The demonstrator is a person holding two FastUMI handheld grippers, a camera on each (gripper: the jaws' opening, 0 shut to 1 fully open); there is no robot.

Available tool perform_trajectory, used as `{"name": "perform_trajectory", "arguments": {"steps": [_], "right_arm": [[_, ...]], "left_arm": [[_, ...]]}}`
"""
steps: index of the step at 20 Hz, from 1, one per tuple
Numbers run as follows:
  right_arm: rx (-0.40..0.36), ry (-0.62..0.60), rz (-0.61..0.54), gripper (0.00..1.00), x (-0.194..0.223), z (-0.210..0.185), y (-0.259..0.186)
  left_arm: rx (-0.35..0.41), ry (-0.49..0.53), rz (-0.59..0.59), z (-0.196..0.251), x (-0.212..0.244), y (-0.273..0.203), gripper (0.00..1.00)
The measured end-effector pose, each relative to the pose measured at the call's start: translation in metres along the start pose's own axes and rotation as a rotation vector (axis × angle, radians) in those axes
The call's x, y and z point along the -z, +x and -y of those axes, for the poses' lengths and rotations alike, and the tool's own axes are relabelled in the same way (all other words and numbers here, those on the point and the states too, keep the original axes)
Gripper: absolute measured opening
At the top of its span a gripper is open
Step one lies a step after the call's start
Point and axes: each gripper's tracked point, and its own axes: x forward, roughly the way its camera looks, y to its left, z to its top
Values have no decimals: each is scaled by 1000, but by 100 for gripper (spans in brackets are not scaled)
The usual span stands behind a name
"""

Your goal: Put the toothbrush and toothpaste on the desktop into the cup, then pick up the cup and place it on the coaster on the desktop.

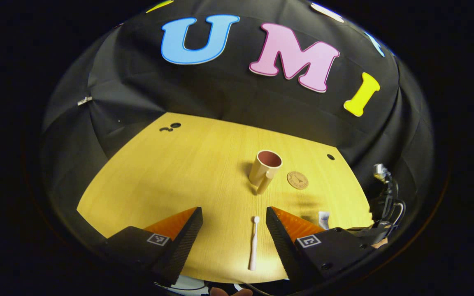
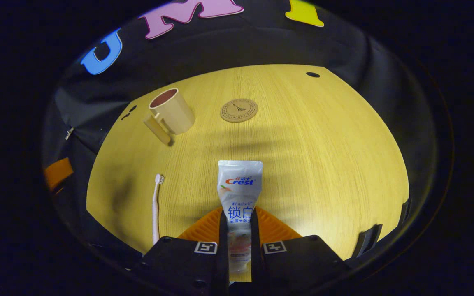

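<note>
A beige cup (image 1: 266,167) with a handle stands upright at mid-table, and a round cork coaster (image 1: 297,180) lies just to its right. Near the front edge lies a pale toothbrush (image 1: 254,243), bristles pointing away. My left gripper (image 1: 234,212) hangs open over it, one finger on each side. My right gripper (image 2: 239,220) is shut on the toothpaste tube (image 2: 240,185), whose flat end points toward the coaster (image 2: 239,110). In the right gripper view the cup (image 2: 172,110) stands far left and the toothbrush (image 2: 156,205) lies left of the tube. The tube's end (image 1: 324,220) peeks past my left gripper's finger.
The yellow wooden table (image 2: 323,144) has small cable holes at the back (image 2: 312,75) (image 1: 175,125). Black cloth walls close it in behind and at the sides. Cabling of the other gripper (image 1: 385,201) shows at the right edge of the left gripper view.
</note>
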Motion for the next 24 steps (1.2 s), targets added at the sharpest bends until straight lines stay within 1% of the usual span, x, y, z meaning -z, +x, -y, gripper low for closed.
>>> {"name": "perform_trajectory", "arguments": {"steps": [3,4,5,9,10,11,12,13,14,16,18,21,22,24], "right_arm": [[-23,0,52,25,-7,14,-32],[-29,10,64,19,-9,20,-43],[-34,25,75,25,-10,26,-52],[-35,69,101,25,-12,51,-81],[-28,71,109,19,-14,58,-88],[-22,74,114,25,-14,64,-93],[-18,83,119,25,-15,70,-97],[-16,94,124,19,-16,75,-100],[-14,108,128,25,-17,81,-104],[-7,121,136,25,-18,91,-108],[4,117,139,25,-19,99,-110],[6,124,134,25,-17,109,-113],[7,127,131,25,-16,111,-113],[6,138,130,25,-15,114,-114]], "left_arm": [[14,2,-64,12,20,19,96],[18,-1,-87,16,28,27,96],[25,0,-110,22,36,33,96],[36,-9,-222,39,72,63,95],[35,-9,-248,42,83,68,95],[31,-5,-270,44,90,73,95],[23,8,-285,44,96,76,95],[11,26,-298,43,102,81,95],[2,48,-316,42,110,85,95],[-15,83,-349,40,123,92,95],[-22,95,-371,41,130,98,94],[-28,112,-396,42,138,104,94],[-41,118,-403,40,139,105,93],[-42,138,-402,40,138,107,91]]}}
